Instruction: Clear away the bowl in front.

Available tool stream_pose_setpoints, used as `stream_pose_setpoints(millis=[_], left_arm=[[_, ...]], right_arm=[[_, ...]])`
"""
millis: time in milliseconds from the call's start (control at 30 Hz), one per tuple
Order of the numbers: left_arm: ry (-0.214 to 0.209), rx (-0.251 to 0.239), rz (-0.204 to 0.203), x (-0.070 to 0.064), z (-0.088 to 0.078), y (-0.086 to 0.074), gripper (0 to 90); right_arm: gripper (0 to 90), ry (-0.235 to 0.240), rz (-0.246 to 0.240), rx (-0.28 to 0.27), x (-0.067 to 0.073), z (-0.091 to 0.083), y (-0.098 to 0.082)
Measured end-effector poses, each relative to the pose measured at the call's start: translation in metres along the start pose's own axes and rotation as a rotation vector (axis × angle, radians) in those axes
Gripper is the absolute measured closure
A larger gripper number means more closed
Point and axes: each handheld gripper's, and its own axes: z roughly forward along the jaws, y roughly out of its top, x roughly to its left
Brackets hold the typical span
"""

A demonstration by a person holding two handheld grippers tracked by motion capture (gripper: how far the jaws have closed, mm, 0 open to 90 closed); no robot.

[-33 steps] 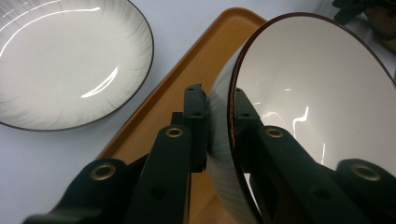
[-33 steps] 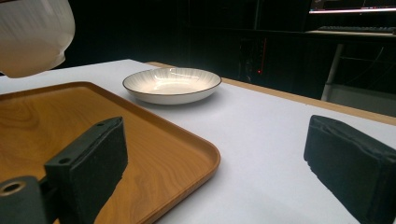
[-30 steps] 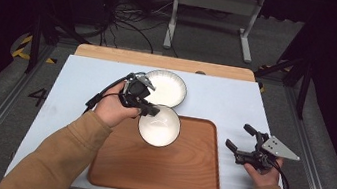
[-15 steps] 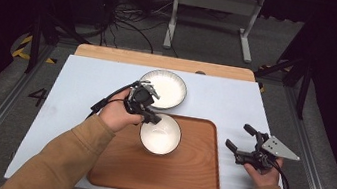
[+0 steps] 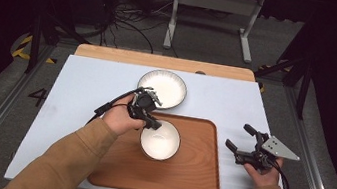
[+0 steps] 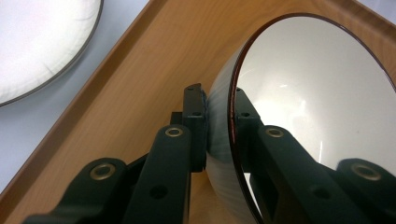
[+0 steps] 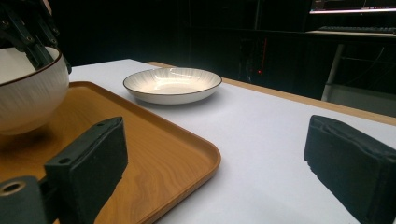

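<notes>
Sitting in the wooden tray (image 5: 184,178), toward its far left corner, the white bowl (image 5: 160,141) has a dark rim and is pinched at its near-left edge by the left gripper (image 5: 151,122). In the left gripper view the two black jaws are closed on the bowl's wall, one pad pressed to the ribbed outside and the other to the glossy inside. Whether the bowl's base rests fully on the tray cannot be told; in the right gripper view its underside sits right at the wood with a shadow beneath.

Reaching in from the lower left, the left hand (image 5: 120,117) comes on a tan sleeve (image 5: 60,164) laid diagonally across the desk (image 5: 81,86), the wrist bent so the gripper points toward the tray's middle, its cable looping back over the hand.

Just beyond the tray's far edge lies a shallow white plate (image 5: 162,88) on the desk, near the bowl but apart from it.

Off the tray's right side, the right hand (image 5: 261,169) holds the right gripper (image 5: 240,138) low over the desk, pointing toward the far left. Its jaws stand wide apart with nothing between them, and the grey three-cornered plate juts out to the right.
</notes>
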Motion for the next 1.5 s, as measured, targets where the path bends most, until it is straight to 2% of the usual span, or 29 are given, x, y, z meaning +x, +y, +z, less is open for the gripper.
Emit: stream_pose_setpoints(millis=[100,133,200,467,800,1067,1167,1367,1433,1467,1500], left_arm=[[-0.004,0.014,0.004,0.002,0.004,-0.001,81.2],[-0.002,0.015,-0.011,0.001,0.005,-0.002,81.1],[-0.003,0.024,0.002,0.002,0.007,-0.002,81.1],[-0.023,0.042,0.009,0.004,0.013,-0.005,81.0],[-0.053,0.045,-0.01,0.012,0.016,-0.008,81.2],[-0.037,0.062,-0.015,0.014,0.019,-0.01,79.8],[-0.041,0.052,-0.022,0.015,0.019,-0.01,79.4],[-0.044,0.034,-0.021,0.011,0.018,-0.009,69.3],[-0.036,0.009,-0.006,0.01,0.017,-0.008,61.2],[-0.034,-0.001,-0.018,0.008,0.016,-0.008,58.8],[-0.024,-0.011,-0.012,0.007,0.015,-0.008,56.1]], right_arm=[[6.5,-0.001,-0.001,0.0,0.0,0.0,0.0],[6.5,-0.001,0.0,0.001,0.0,0.0,0.0],[6.5,-0.002,0.0,0.0,0.0,0.0,0.0],[6.5,-0.001,0.004,0.002,-0.001,0.0,0.0],[6.5,-0.001,0.008,0.002,-0.001,0.0,0.0],[6.5,-0.001,0.01,0.003,-0.001,0.0,0.0],[6.5,0.0,0.01,0.003,-0.001,0.0,0.0],[6.5,0.0,0.007,0.005,-0.001,0.0,0.0],[6.5,0.001,0.009,0.004,-0.001,0.001,0.0],[6.5,0.001,0.009,0.004,-0.001,0.001,0.0],[6.5,0.001,0.009,0.004,-0.001,0.001,0.0]])
